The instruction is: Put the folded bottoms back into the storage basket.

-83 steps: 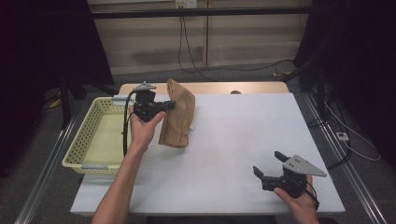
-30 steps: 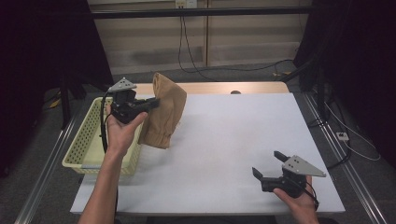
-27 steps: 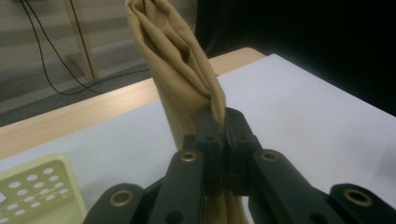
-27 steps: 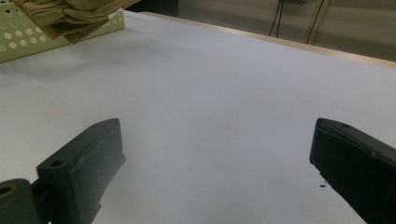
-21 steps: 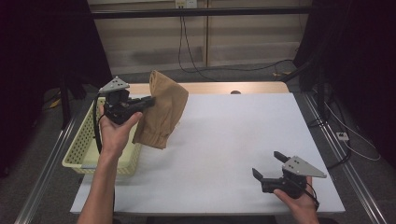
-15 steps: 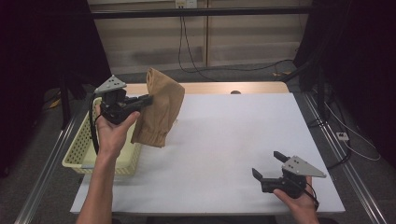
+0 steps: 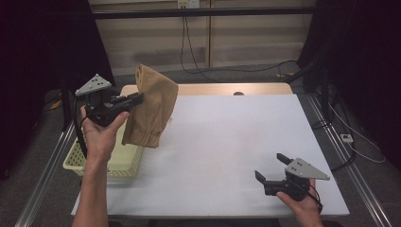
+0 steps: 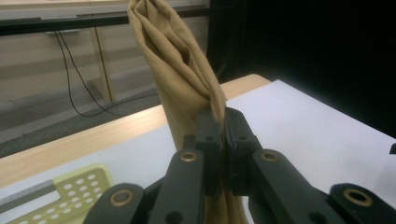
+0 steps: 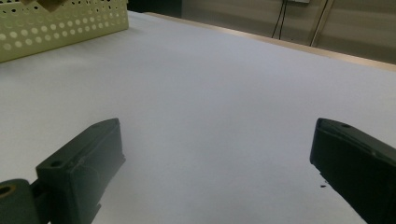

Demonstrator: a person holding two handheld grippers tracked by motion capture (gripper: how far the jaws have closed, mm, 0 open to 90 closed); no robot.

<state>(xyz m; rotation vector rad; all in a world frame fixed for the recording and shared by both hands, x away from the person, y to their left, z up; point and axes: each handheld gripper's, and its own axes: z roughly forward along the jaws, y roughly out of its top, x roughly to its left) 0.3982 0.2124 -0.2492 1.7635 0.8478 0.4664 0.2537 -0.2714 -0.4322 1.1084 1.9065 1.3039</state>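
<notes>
Tan cloth hangs in the upper left of the high view, pinched in our left gripper, whose jaws are clamped tight on a gathered fold; in the left gripper view the fabric rises above the jaws in soft vertical pleats and also falls away below them. Its lower edge hangs at the right rim of the pale yellow basket at the left edge of the frame, over the seam between basket and white table. We judge the step in hand to be carrying the cloth to the basket, so we should hold the pinch firm, bring the hand across until the whole hanging length is above the basket's opening, lower it so the bottom folds settle inside first, and only then part the jaws; letting go too soon could drape it over the rim. The cloth looks like a matte, medium-weight woven cotton, limp and creased, likely to slump into a heap. The basket is rigid perforated plastic with a rectangular shape. Our right gripper rests at the lower right of the high view, jaws spread wide and holding nothing above the smooth white tabletop.
</notes>
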